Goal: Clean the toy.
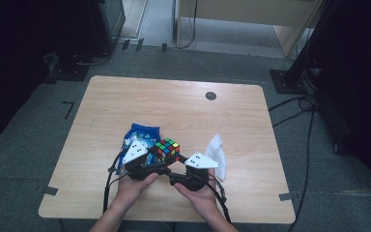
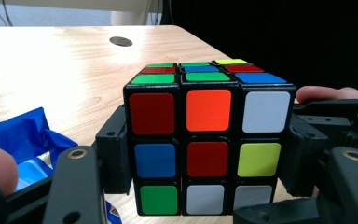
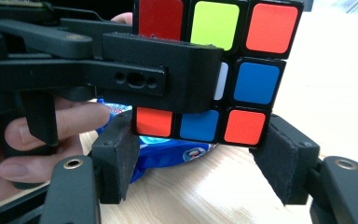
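At the near middle of the wooden table (image 1: 174,104), in the high view, the puzzle cube (image 1: 167,149) sits raised between two hand-held grippers, the left gripper (image 1: 150,155) meeting it from the left and the right gripper (image 1: 179,162) from the near right. A blue snack packet (image 1: 140,133) lies on the table just behind the left gripper, and a crumpled white tissue (image 1: 217,153) lies just right of the right gripper.

In the left gripper view, the cube (image 2: 208,137) stands square between the two black pads, which press its left and right sides; the blue packet (image 2: 25,137) lies at lower left.

In the right gripper view, the cube (image 3: 219,70) hangs above the table with the left gripper's jaw across its face. The right gripper's own pads flank the bottom layer, the left pad at its corner, the right one just clear, so the jaws stand open around it
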Motion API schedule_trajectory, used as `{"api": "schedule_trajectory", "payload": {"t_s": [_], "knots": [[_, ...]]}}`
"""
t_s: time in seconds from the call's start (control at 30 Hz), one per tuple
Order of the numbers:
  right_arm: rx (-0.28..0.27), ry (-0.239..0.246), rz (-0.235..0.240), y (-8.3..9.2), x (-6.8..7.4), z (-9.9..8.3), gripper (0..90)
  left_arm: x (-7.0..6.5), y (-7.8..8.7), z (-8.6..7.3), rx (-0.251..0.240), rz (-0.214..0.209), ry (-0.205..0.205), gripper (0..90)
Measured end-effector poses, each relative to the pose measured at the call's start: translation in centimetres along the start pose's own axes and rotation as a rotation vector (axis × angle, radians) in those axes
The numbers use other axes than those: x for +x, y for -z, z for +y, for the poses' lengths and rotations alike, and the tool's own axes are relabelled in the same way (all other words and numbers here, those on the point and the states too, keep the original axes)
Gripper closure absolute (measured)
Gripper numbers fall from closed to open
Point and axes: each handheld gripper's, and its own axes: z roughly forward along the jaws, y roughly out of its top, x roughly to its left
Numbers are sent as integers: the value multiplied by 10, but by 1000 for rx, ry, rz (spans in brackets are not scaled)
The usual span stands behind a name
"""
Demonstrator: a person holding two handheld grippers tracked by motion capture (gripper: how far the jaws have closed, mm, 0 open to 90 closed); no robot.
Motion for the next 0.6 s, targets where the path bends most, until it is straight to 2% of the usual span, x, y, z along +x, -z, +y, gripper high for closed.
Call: {"api": "schedule_trajectory", "payload": {"t_s": [0.1,0.2,0.37,0.4,0.43,0.6], "knots": [[6,29,-14,0,0,-1,346,2,-1,2,30,-13,-10,339],[19,73,-30,-1,1,-4,346,5,-1,3,48,-37,12,337],[25,208,-88,0,4,-8,346,7,-2,5,84,-61,6,337],[25,208,-88,0,4,-8,346,7,-2,5,84,-61,6,336],[20,271,-110,0,5,-9,346,7,-2,6,92,-67,7,336],[20,382,-137,0,5,-12,347,7,-4,6,130,-68,0,336]]}}
